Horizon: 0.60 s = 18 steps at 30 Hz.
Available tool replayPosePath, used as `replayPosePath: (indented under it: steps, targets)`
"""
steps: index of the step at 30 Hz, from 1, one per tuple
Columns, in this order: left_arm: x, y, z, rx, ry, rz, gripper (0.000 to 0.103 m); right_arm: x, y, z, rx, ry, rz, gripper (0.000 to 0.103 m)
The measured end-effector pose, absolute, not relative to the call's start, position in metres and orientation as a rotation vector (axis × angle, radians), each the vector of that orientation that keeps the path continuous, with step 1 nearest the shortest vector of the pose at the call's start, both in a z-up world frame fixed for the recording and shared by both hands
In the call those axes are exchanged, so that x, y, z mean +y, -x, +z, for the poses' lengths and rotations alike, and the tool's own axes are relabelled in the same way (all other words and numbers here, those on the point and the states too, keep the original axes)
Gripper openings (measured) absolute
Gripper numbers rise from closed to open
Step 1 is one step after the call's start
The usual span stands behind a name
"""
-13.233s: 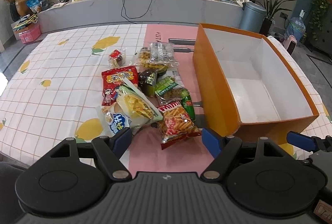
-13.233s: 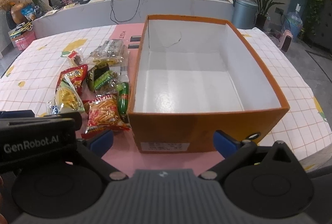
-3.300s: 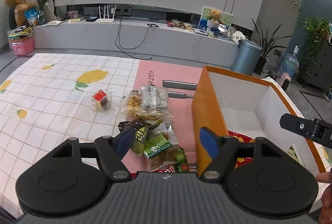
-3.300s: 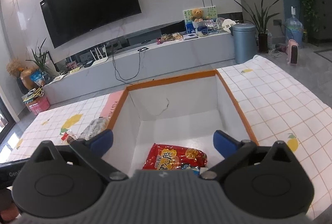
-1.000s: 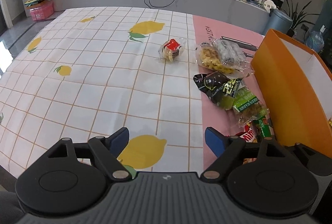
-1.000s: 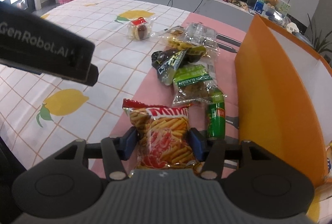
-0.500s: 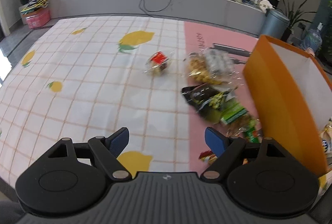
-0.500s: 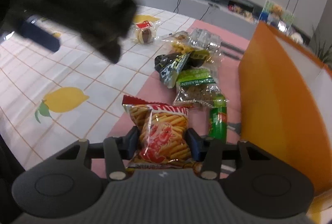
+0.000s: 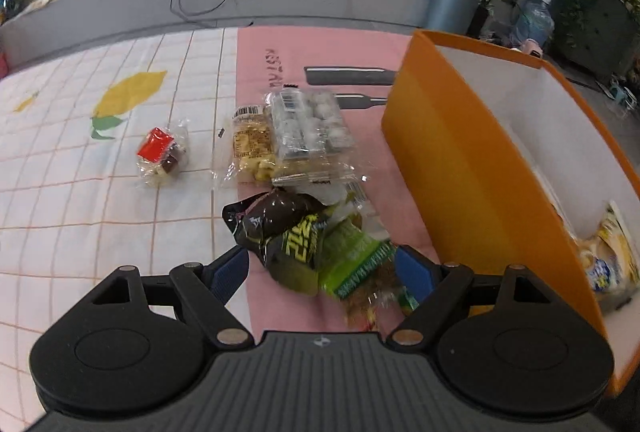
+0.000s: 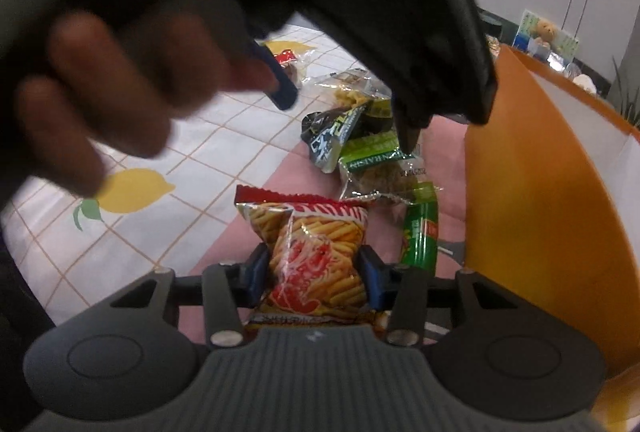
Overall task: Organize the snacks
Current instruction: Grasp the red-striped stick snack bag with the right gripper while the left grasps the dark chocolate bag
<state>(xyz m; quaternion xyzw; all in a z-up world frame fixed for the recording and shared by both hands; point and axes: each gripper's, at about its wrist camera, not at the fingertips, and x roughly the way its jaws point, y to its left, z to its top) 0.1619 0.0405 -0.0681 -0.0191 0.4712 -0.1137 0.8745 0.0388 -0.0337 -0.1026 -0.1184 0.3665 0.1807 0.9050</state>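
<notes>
right hand-held gripper (image 10: 313,274) clamped on chip bag (image 10: 316,256); left hand-held gripper (image 9: 323,268) apart; blurred hand (image 10: 100,80) hides table.

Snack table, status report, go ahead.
Right gripper shut on shrimp-stick bag. Left gripper open over dark packet. Left hand crowds right view.

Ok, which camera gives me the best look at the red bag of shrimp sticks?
The right wrist view: the red bag of shrimp sticks fills the middle of the frame, pinched between the right gripper pads, print readable. The left wrist view does not clearly show it; its own left gripper covers that patch.
</notes>
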Motion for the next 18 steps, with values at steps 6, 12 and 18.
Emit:
replayPosePath:
  steps: [6, 12, 18]
  targets:
    - [0.051, -0.195, -0.083, 1.029, 0.116, -0.178, 0.097, -0.041, -0.039, -0.101, 0.756, 0.214, 0.398, 0.047]
    - [0.063, -0.213, -0.101, 1.063, 0.221, -0.167, 0.097, -0.044, -0.042, -0.102, 0.760, 0.197, 0.409, 0.048]
    - [0.070, -0.218, -0.102, 1.038, 0.240, -0.163, 0.094, -0.044, -0.041, -0.103, 0.754, 0.205, 0.413, 0.048]
